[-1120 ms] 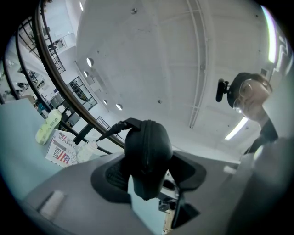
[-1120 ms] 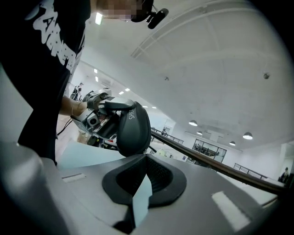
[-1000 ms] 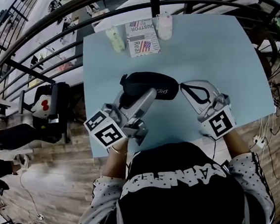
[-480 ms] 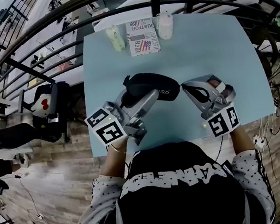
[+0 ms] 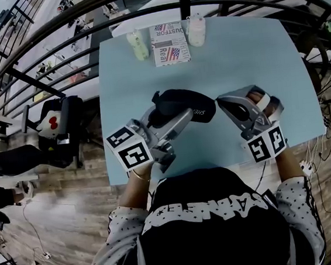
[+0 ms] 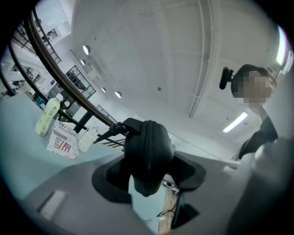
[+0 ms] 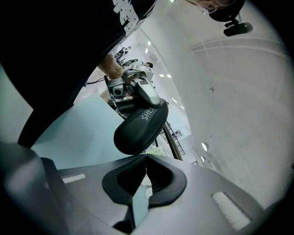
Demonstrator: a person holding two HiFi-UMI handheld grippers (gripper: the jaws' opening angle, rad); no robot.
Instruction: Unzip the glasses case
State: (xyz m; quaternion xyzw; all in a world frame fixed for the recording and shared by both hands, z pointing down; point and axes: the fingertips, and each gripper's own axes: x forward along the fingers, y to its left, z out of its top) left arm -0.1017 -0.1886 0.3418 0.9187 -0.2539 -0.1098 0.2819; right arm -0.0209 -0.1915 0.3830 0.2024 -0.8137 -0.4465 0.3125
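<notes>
— Where do we hold the glasses case (image 5: 183,105)?
— Above the middle of the table (image 5: 245,50). Our left gripper (image 5: 173,118) clamps it.
— And our right gripper (image 5: 221,99)?
— Above the table too. Its jaws are pressed together, with the tips at the case's end.

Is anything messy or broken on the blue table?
Nothing looks spilled or broken. The black glasses case is clamped in the left gripper, and the box lies tidy at the far edge.

The pale blue tabletop (image 5: 252,61) carries three things along its far edge, well beyond the left claw (image 5: 178,116). A green bottle (image 5: 138,45), a printed packet (image 5: 168,43) and a white bottle (image 5: 196,31) sit there in a row.
</notes>
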